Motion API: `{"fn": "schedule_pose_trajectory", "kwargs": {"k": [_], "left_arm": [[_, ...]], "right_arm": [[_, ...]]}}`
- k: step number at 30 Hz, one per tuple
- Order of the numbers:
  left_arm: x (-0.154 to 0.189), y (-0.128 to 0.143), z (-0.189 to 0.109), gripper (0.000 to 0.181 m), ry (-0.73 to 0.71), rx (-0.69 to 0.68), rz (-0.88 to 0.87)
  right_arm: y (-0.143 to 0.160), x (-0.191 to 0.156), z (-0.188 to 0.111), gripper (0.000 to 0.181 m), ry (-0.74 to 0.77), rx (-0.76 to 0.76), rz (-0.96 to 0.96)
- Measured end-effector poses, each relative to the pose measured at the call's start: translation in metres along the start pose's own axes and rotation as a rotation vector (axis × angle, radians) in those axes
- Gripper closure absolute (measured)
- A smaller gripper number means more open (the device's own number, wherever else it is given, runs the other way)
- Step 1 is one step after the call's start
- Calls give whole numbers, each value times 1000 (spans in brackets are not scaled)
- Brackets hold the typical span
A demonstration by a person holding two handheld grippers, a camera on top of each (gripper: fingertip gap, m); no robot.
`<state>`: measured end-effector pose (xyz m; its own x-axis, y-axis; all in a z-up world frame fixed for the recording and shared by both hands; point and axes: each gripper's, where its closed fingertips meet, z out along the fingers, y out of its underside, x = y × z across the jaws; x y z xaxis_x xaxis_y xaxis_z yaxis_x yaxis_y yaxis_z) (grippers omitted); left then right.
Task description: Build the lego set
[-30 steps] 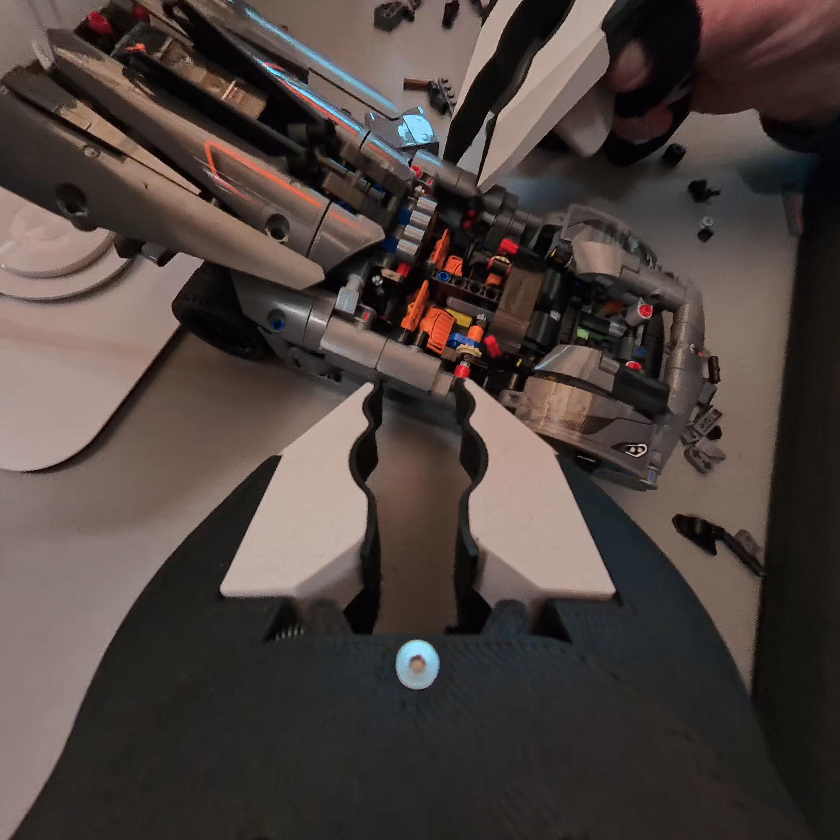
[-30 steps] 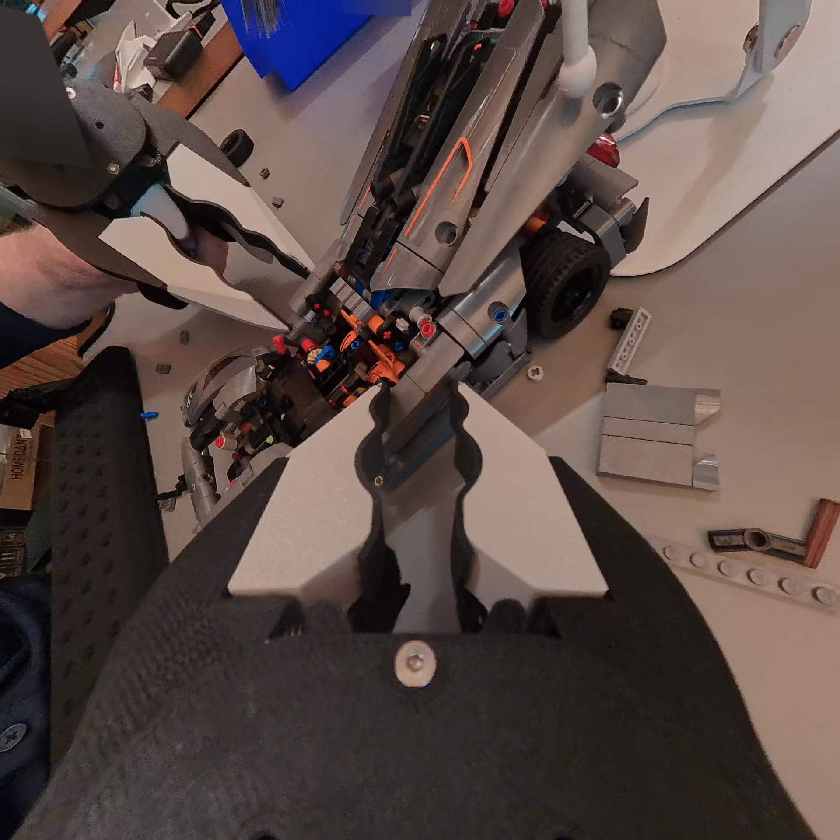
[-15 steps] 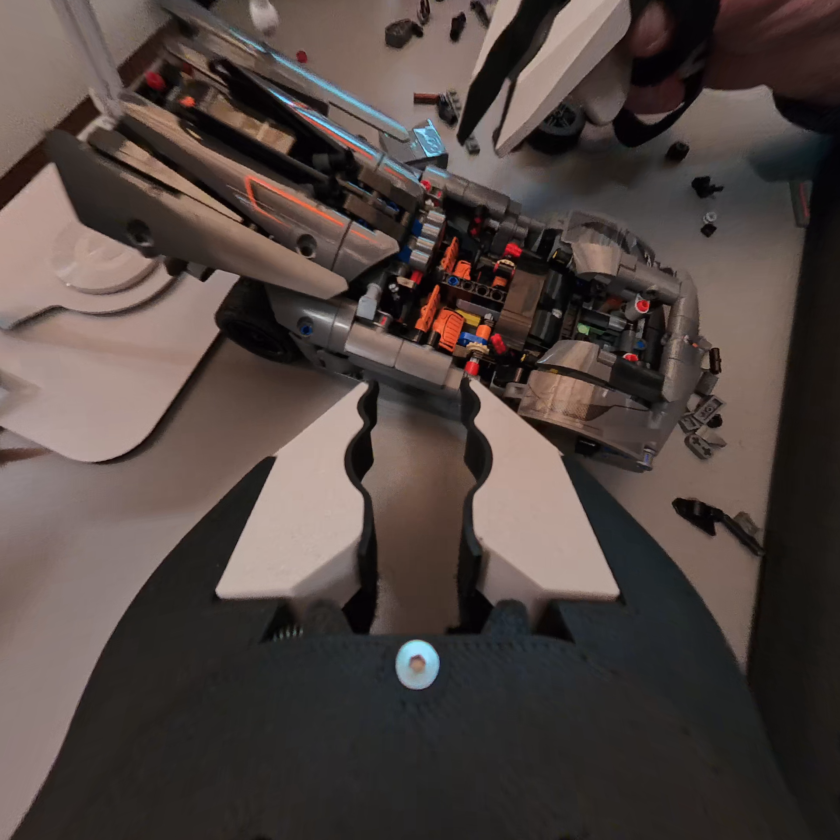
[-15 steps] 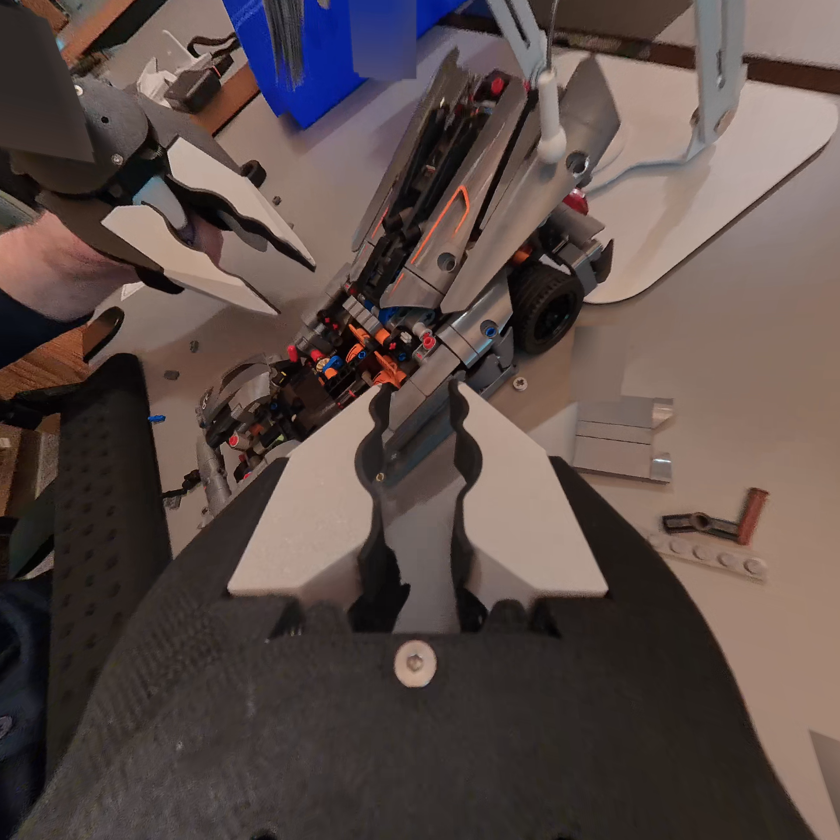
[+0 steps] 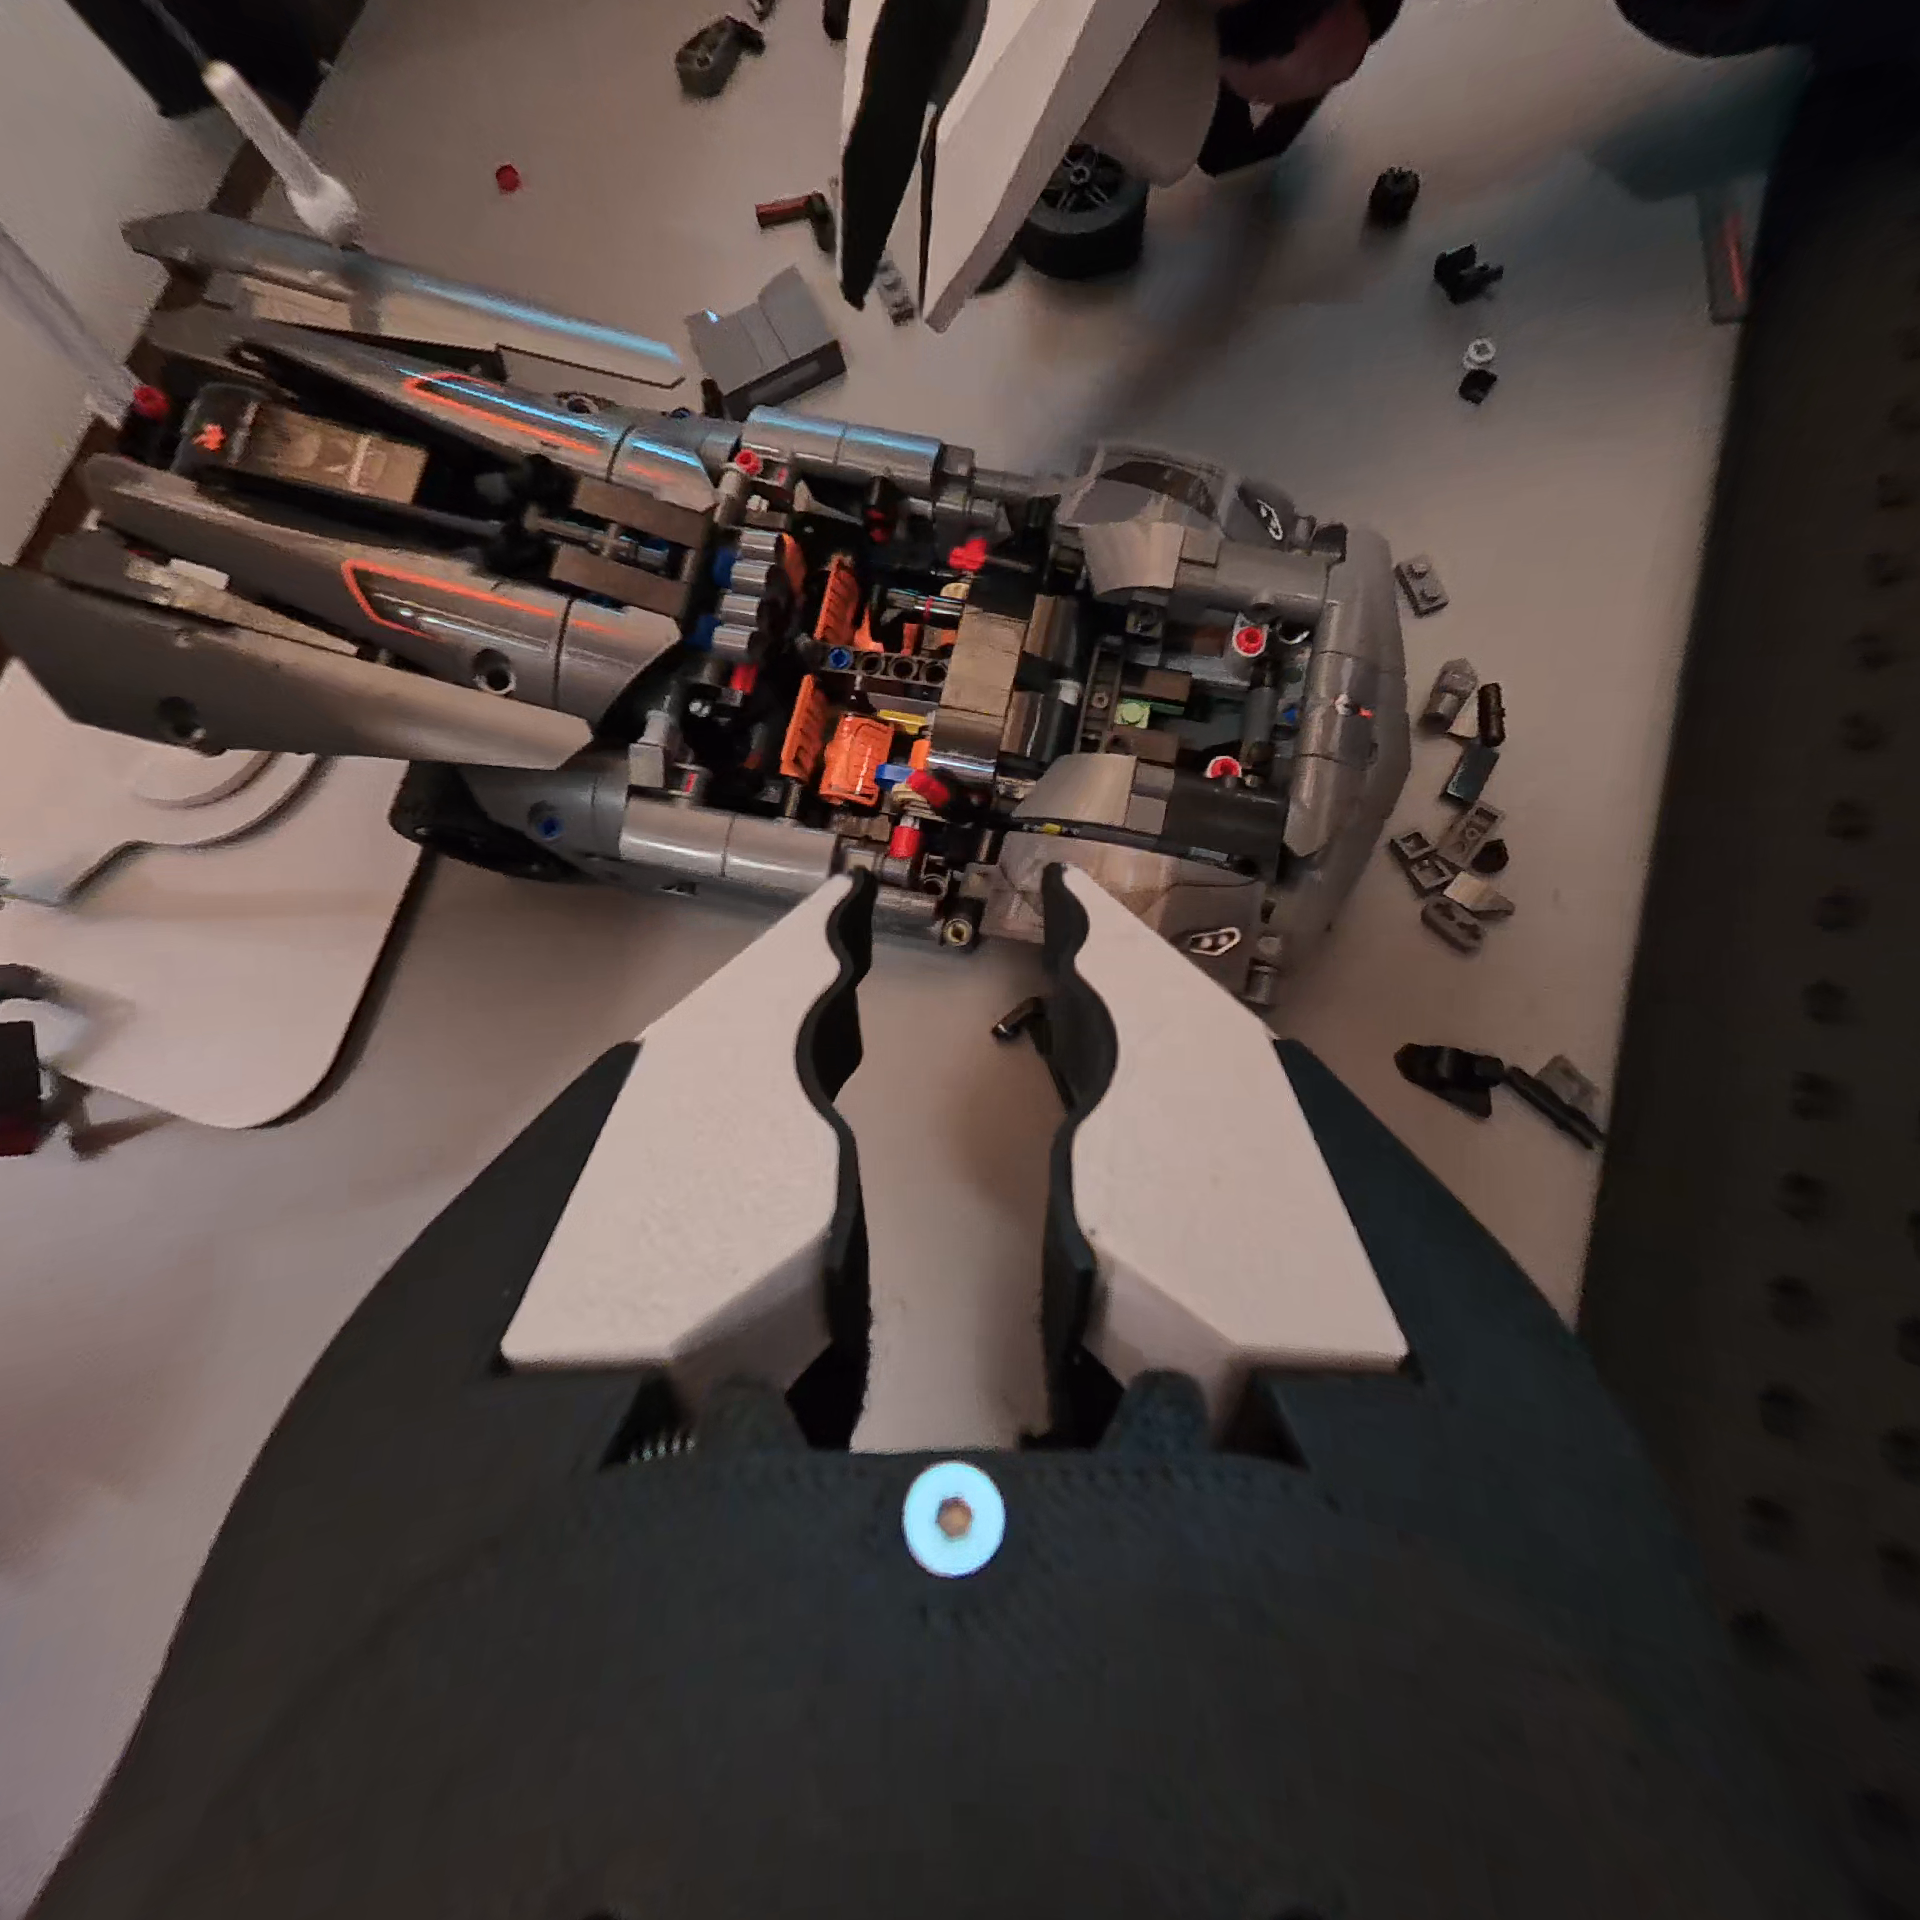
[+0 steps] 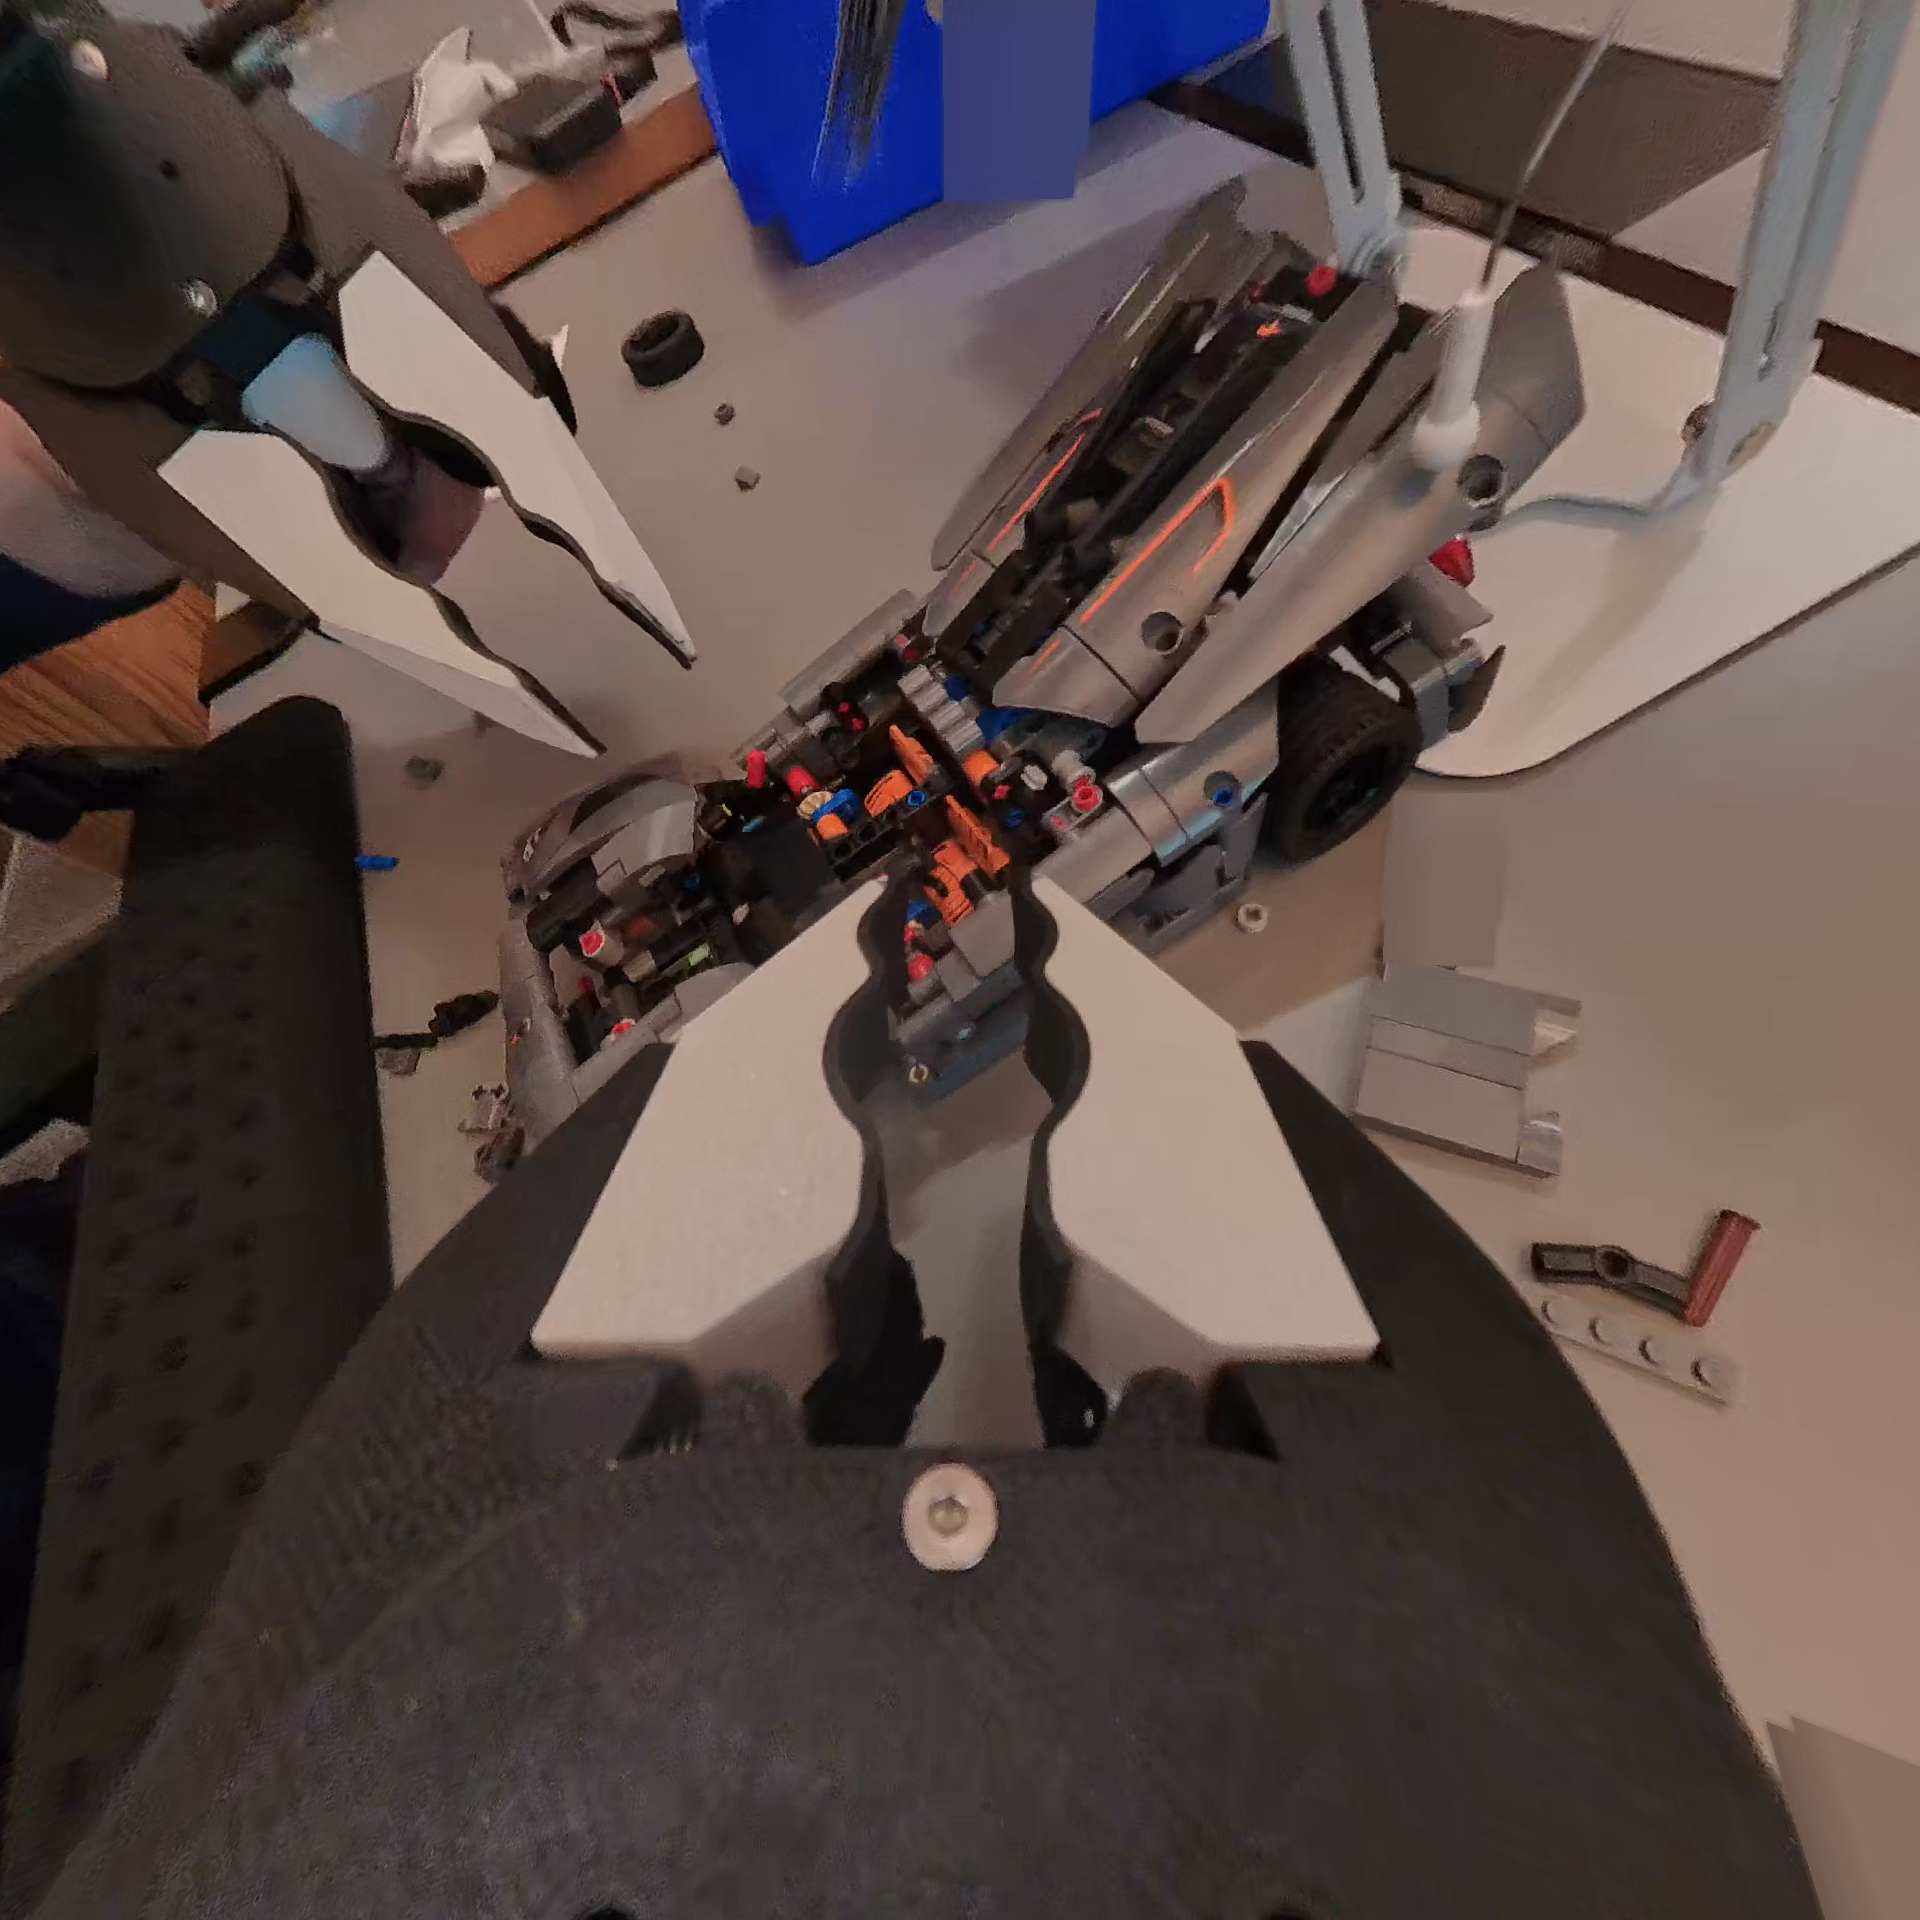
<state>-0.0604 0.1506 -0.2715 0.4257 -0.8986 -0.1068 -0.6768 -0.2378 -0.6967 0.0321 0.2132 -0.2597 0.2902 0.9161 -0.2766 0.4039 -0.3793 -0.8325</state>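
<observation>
While the lego car point(image 5: 935, 665) lies on the pale table point(image 5: 623, 1039) with its raised rear panels toward 9 o'clock in the left wrist view, the left gripper point(image 5: 951, 883) is held above the table and looks down at the car's near side. Its two fingers are spread apart with a clear gap between them, and nothing sits in this gap; the fingertips reach the grey side edge of the car, but I cannot tell if they touch it. In the same view the right gripper point(image 5: 894, 296) comes in from 12 o'clock, pointing down, with its fingers almost together and empty. In the right wrist view the right gripper point(image 6: 951, 883) is above the open middle of the car, where orange and red parts show, and holds nothing. The left gripper appears there at 10 o'clock, tilted down toward the car. A loose black wheel point(image 5: 1081, 213) lies at 12 o'clock beyond the car in the left wrist view, and small grey pieces point(image 5: 1455, 862) are scattered at 3 o'clock beside its nose. A grey panel point(image 6: 1455, 1060) rests at 3 o'clock in the right wrist view.
</observation>
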Motion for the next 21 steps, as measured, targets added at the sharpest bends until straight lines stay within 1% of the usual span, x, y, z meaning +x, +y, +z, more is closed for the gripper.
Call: {"fn": "schedule_pose_trajectory", "kwargs": {"k": [4, 9, 13, 15, 16, 17, 21], "left_arm": [[2, 6, 12, 154, 17, -11, -24], [-1, -1, 19, 154, 3, 16, -33], [-2, 1, 24, 156, 11, 22, -44], [-2, 1, 24, 155, 13, 18, -49], [-2, 1, 24, 156, 17, 19, -52], [-1, 0, 24, 157, 19, 21, -54], [-1, 0, 24, 158, 19, 24, -57]], "right_arm": [[16, -9, 4, 164, -43, -101, -4], [19, -15, 8, 165, -65, -119, -23], [20, -26, 17, 156, -119, -121, -33], [26, -26, 23, 153, -112, -150, -26], [30, -25, 25, 156, -104, -170, -26], [32, -26, 27, 153, -106, -183, -27], [33, -28, 30, 148, -98, -190, -42]]}}
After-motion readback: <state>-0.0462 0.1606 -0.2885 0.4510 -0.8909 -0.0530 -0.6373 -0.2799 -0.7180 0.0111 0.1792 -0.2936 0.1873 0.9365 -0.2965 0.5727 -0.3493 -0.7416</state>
